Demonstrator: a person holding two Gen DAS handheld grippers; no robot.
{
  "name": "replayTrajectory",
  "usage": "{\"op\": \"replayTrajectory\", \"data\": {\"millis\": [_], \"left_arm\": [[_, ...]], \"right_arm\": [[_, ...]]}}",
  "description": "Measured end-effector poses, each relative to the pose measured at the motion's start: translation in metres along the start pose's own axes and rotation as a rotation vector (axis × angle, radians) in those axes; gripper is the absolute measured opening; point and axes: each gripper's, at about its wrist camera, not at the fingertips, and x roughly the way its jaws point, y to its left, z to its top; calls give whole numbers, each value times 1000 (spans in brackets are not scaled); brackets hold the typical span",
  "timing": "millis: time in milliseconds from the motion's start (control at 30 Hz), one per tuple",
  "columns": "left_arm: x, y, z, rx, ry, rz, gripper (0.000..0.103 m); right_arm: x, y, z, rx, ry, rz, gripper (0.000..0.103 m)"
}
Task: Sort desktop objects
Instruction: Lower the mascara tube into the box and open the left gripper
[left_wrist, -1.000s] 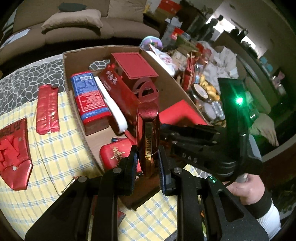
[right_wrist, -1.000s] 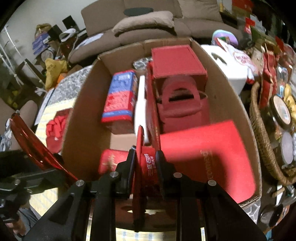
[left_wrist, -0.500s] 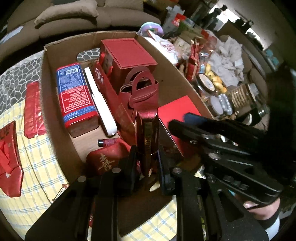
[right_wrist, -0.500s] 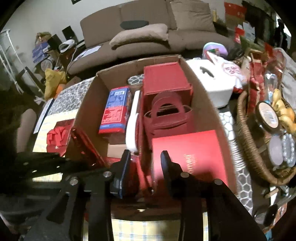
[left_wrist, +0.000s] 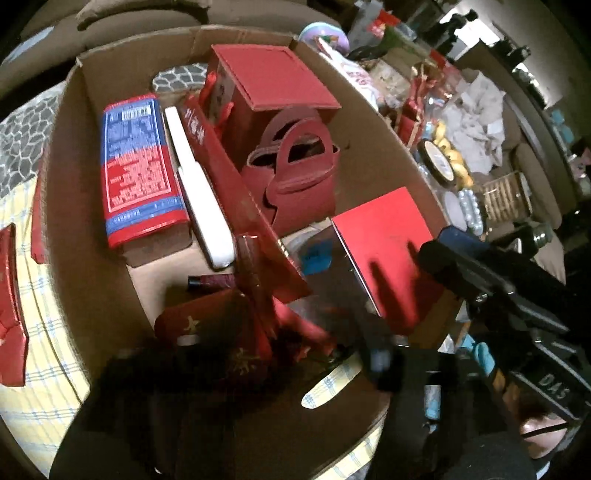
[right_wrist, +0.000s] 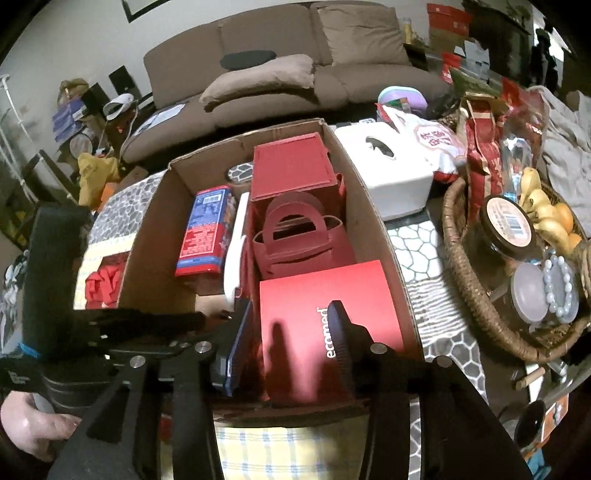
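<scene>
Sorting is well advanced. The cardboard box (right_wrist: 373, 236) on the worktop already holds a blue-and-red packet (right_wrist: 205, 230), a white case (left_wrist: 201, 192), a red square box (right_wrist: 291, 166), a red handled gift bag (right_wrist: 295, 236) and a flat red box (right_wrist: 325, 314). Left gripper (left_wrist: 258, 369): blurred, fingers opening, a glossy red pack (left_wrist: 258, 291) dropping free between them into the box's near end. Right gripper (right_wrist: 284, 343): fingers opening, nothing between them, above the flat red box. Outstanding: red packets (left_wrist: 11, 314) on the checked cloth (left_wrist: 44, 369) left of the box. A wicker basket (right_wrist: 465, 266) and white tissue box (right_wrist: 391, 184) crowd the right side.
</scene>
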Motion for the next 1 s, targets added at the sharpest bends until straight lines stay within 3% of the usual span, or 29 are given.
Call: {"op": "replayTrajectory", "data": {"millis": [300, 367, 433, 500, 700, 767, 800, 1000], "left_arm": [[-48, 7, -5, 18, -67, 5, 71], [-60, 8, -9, 26, -79, 13, 78], [-70, 8, -11, 31, -94, 12, 79], [-82, 9, -14, 34, -107, 19, 79], [-115, 15, -26, 40, -147, 37, 86], [-126, 19, -32, 38, -159, 43, 102], [-132, 21, -35, 37, -167, 47, 103], [-163, 43, -61, 13, -189, 71, 103]], "right_arm": [[-4, 7, 0, -4, -11, 0, 51], [-6, 11, 1, -7, -13, -3, 55], [-7, 14, 1, -9, -7, -12, 71], [-9, 19, 1, -16, -2, -26, 80], [-15, 32, -1, -31, 10, -33, 88], [-17, 36, -2, -35, 10, -25, 100], [-19, 39, -3, -35, 7, -21, 103], [-29, 62, -11, -38, 10, -9, 103]]}}
